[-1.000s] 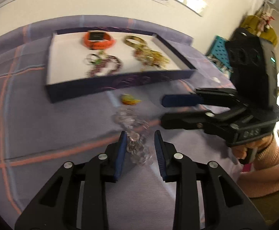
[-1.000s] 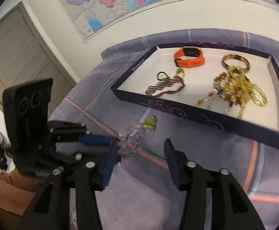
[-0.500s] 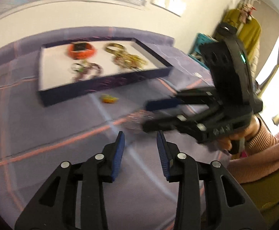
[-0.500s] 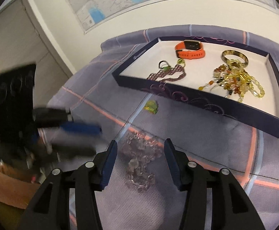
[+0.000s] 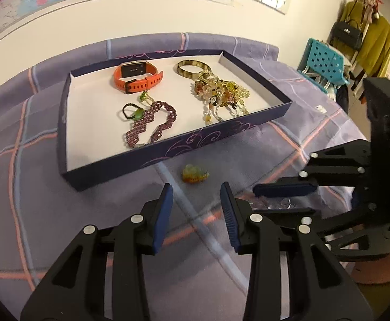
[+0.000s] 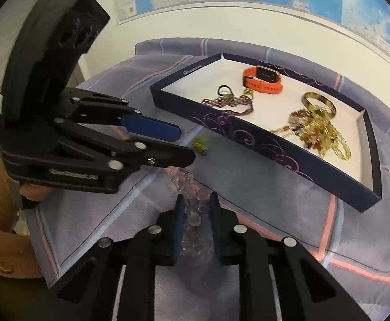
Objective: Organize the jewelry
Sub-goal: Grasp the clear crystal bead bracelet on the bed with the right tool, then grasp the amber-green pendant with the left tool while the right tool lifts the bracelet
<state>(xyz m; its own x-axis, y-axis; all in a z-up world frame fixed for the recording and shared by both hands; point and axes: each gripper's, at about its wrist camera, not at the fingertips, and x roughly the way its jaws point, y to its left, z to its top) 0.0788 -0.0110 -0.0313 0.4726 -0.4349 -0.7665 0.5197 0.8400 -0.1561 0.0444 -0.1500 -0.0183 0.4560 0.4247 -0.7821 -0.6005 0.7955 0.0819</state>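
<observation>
- Left wrist view: our left tongs [image 5: 196, 208] are wide open and hold nothing.
- Next, the little yellow charm [image 5: 195, 174] lies on the worktop [image 5: 48, 214], just outside the box [image 5: 168, 149].
- Our right tongs [image 6: 195, 214] are nearly closed around the clear bead bracelet [image 6: 187, 187].
- We think the slippery beads could slide out when lifted, because the grip looks loose.

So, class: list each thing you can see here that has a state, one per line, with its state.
left gripper: open, holding nothing
right gripper: closed around the clear bead bracelet on the cloth
tray: open-topped, holding jewelry
orange watch: in tray, strap buckled in a loop
yellow-green charm: loose on the cloth, outside tray
</observation>
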